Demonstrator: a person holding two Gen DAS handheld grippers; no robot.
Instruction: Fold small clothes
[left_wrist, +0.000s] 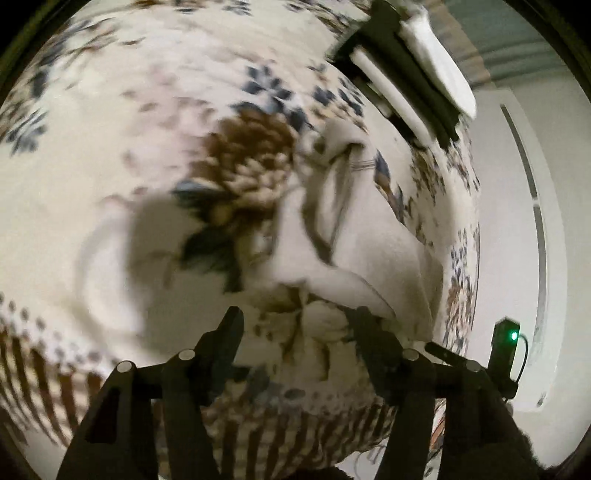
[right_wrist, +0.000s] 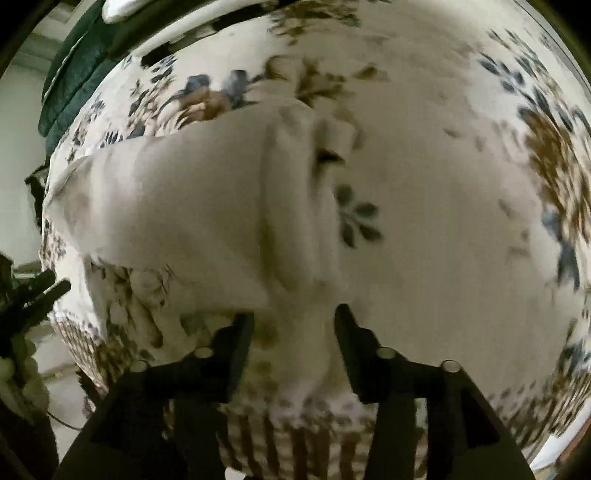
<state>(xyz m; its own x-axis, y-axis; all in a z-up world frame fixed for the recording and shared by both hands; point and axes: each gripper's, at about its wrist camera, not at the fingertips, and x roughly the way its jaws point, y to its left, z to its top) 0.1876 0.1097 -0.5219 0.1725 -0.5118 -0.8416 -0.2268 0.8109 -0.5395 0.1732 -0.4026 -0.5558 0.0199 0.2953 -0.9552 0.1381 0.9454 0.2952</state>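
Note:
A small cream garment (left_wrist: 354, 240) lies crumpled on a floral bedspread (left_wrist: 129, 122), with dark-edged openings and a fold near its top. My left gripper (left_wrist: 297, 319) is open and empty, its right finger close to the garment's near edge. In the right wrist view the garment (right_wrist: 207, 206) spreads wide across the left half of the bedspread (right_wrist: 443, 166). My right gripper (right_wrist: 293, 317) is open and empty, just short of the garment's near hem. Both views are blurred by motion.
Folded dark and white clothes (left_wrist: 413, 74) are stacked at the far edge of the bed, and show dark green in the right wrist view (right_wrist: 81, 70). The other gripper (left_wrist: 506, 347) shows at the right, off the bed edge. A white wall and floor lie beyond.

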